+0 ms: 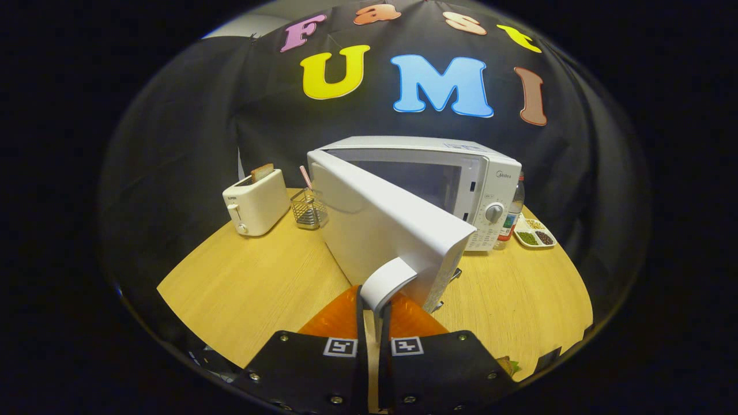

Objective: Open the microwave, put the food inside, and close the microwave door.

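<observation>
White door (380,227) swung half open, gripper (373,314) clamped on its handle (385,283); bare wood table (253,288) left of it, toaster (255,202) well apart.

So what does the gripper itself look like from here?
The gripper has two wide, flat black plates side by side, dotted with silver screws along their edges. Each carries a small square black-and-white marker near its inner corner. Two thin fingers run forward from a narrow slot between the plates.
</observation>
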A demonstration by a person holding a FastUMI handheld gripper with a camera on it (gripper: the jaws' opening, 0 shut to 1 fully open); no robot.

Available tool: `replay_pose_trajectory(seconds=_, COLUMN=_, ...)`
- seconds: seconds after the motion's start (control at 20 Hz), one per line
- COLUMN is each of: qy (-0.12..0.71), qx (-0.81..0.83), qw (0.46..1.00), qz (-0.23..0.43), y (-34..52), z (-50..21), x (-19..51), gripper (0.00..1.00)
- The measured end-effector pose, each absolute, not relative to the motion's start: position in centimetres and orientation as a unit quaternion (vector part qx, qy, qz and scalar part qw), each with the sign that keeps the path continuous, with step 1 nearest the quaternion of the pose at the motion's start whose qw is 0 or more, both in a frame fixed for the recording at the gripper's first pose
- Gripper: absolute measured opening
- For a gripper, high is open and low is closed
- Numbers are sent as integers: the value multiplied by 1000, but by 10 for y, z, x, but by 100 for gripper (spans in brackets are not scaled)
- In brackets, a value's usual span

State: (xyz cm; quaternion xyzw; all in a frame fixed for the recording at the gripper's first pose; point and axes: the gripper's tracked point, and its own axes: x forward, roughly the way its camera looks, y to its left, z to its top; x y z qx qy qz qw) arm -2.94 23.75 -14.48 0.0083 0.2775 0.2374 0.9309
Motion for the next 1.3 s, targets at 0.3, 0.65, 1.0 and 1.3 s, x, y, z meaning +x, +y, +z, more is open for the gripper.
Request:
replay_pose_trajectory(seconds=0.3, qy=261, qx=8, qw=935, qz=240, y=278, z=-137, x=-69, gripper=16)
replay_pose_trajectory(seconds=0.65, qy=254, qx=11, qw=930, qz=267, y=325, z=-135, x=-115, gripper=33)
replay_pose_trajectory(seconds=1.0, qy=238, qx=7, qw=921, qz=309, y=367, z=-124, x=-146, gripper=37)
replay_pose_trajectory(seconds=1.3, qy=208, qx=42, qw=883, qz=419, y=395, z=-85, x=-184, gripper=43)
